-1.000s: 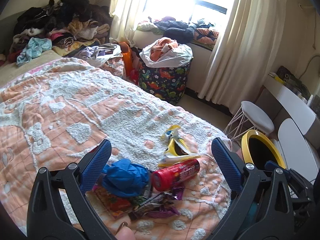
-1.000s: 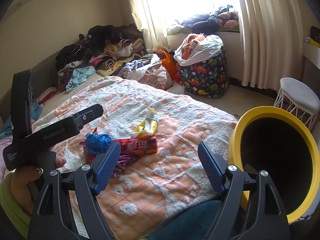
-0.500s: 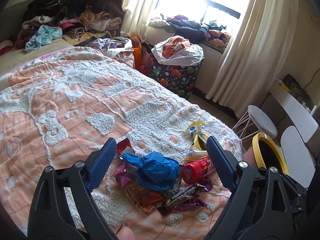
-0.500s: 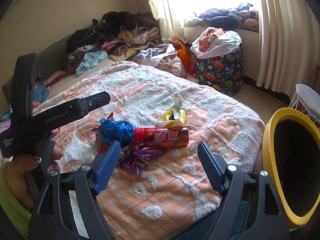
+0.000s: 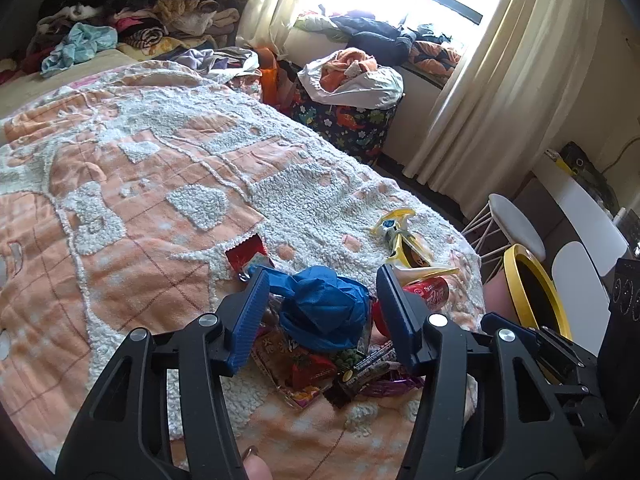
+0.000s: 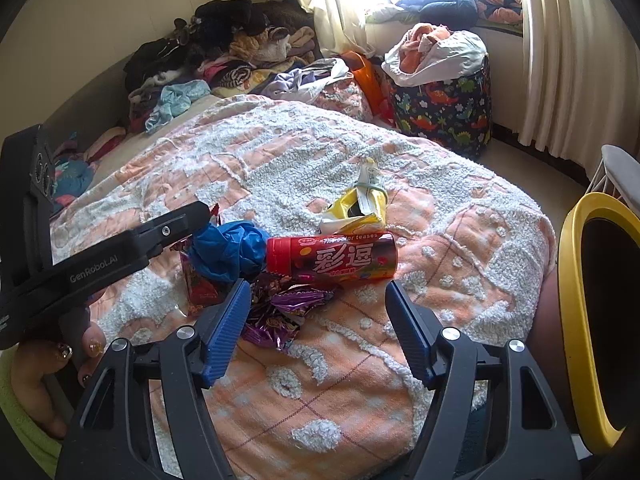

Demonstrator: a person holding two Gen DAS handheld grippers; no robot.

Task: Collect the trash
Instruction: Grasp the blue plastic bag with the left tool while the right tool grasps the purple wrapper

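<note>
**Two handheld grippers over a small heap of trash on a bed**

A bed covered by a peach and white tufted blanket [image 5: 168,184] fills most of both views. Near its close edge lies a little heap of litter.

The left gripper [image 5: 322,304] points down at the heap. Its blue-padded jaws are closing, with a crumpled blue wad [image 5: 324,312] sitting between them; the pads do not yet press on it. The wad rests on top of flat snack wrappers [image 5: 304,372], red, orange and purple, which spread toward the near side.

Just right of the wad lies a red cylindrical snack can [image 6: 332,258] on its side, its red cap toward the wad. Just beyond the can sits a crumpled yellow and white packet [image 6: 360,208].

The right gripper [image 6: 318,320] hovers near the can, on its close side. Its jaws are also closing, still spread, with nothing between them but blanket and the edge of a purple foil wrapper [image 6: 284,312].

In the right wrist view, the left gripper's black body reaches in from the left, held by a hand [image 6: 44,372] with decorated nails and a green sleeve.

At the far right, beside the bed, stands a bin with a yellow rim [image 6: 572,312] and a dark inside. Farther off are a dinosaur-print laundry basket [image 6: 444,108] heaped with clothes, cream curtains [image 5: 488,92] and a pile of clothing [image 5: 132,20] at the head of the bed.
</note>
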